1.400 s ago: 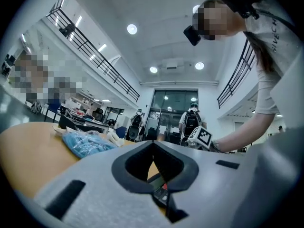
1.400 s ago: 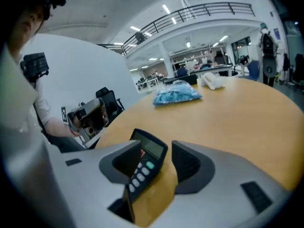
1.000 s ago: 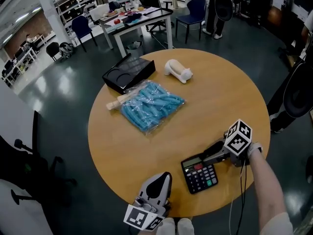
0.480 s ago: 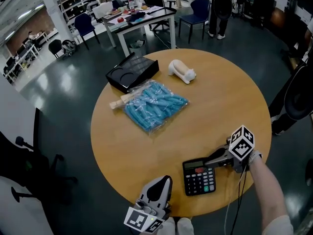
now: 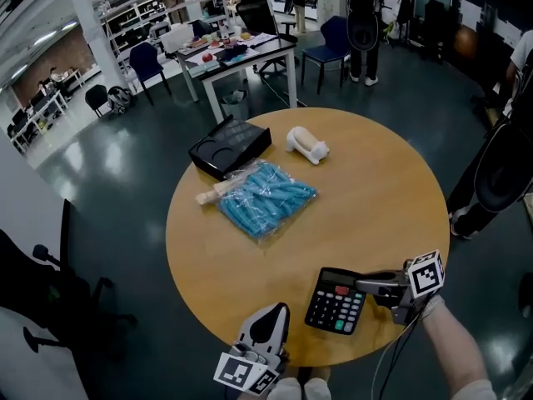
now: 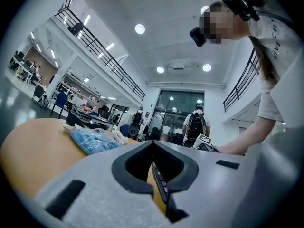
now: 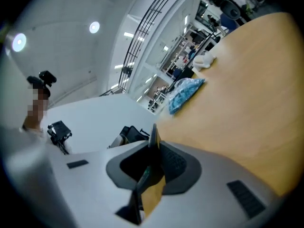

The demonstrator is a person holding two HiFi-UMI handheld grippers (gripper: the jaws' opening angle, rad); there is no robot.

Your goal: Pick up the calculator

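Jaws of the right gripper [image 5: 361, 284] are closing on the right edge of the black desk calculator with a red key [image 5: 336, 301], which sits tilted at the near side of the round wooden tabletop [image 5: 375, 198]. Left gripper [image 5: 265, 322] jaws are together and empty, at the near rim.

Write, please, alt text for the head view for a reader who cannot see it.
The right gripper is closing its jaws on the right edge of a black calculator, tilted up from a round wooden table. The left gripper is shut at the table's near edge. Across the table lie a bag of blue items, a black tray and a white figure.
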